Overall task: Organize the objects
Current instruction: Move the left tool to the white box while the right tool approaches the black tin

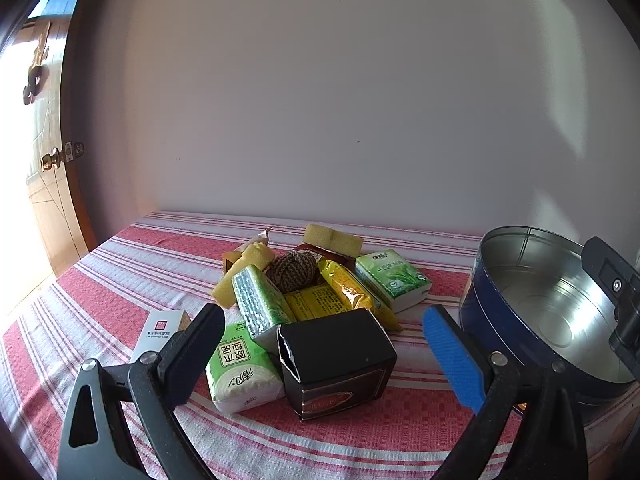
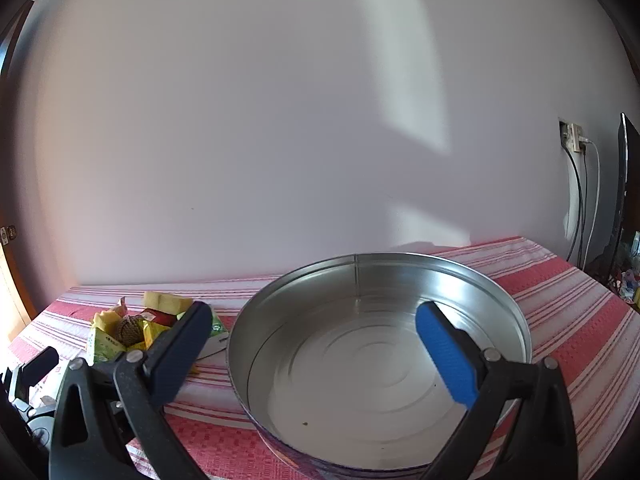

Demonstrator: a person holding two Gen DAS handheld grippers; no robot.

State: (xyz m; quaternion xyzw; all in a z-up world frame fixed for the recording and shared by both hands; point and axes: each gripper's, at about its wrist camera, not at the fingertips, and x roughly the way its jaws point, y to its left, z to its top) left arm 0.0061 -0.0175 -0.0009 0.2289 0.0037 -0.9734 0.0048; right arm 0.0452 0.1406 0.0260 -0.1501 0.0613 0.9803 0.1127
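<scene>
A heap of small packets lies on the striped cloth in the left wrist view. Nearest is a black box point(image 1: 340, 364), with a green tissue pack point(image 1: 240, 364) at its left. Behind them are a mesh-wrapped green pack point(image 1: 260, 300), a yellow packet point(image 1: 348, 288), a brown woven ball point(image 1: 294, 270), sponges point(image 1: 332, 238) and another green tissue pack point(image 1: 394, 278). My left gripper point(image 1: 324, 328) hangs open just above the black box, touching nothing. An empty round metal tin point(image 2: 376, 356) with a blue outer wall point(image 1: 480, 312) stands to the right. My right gripper point(image 2: 316, 328) is open over the tin.
A white card box point(image 1: 160, 332) lies left of the heap. The table point(image 1: 120, 264) backs onto a plain wall. A wooden door point(image 1: 44, 168) stands at the far left. Cables and a wall socket point(image 2: 574, 140) are at the far right, beside a dark screen edge point(image 2: 624, 184).
</scene>
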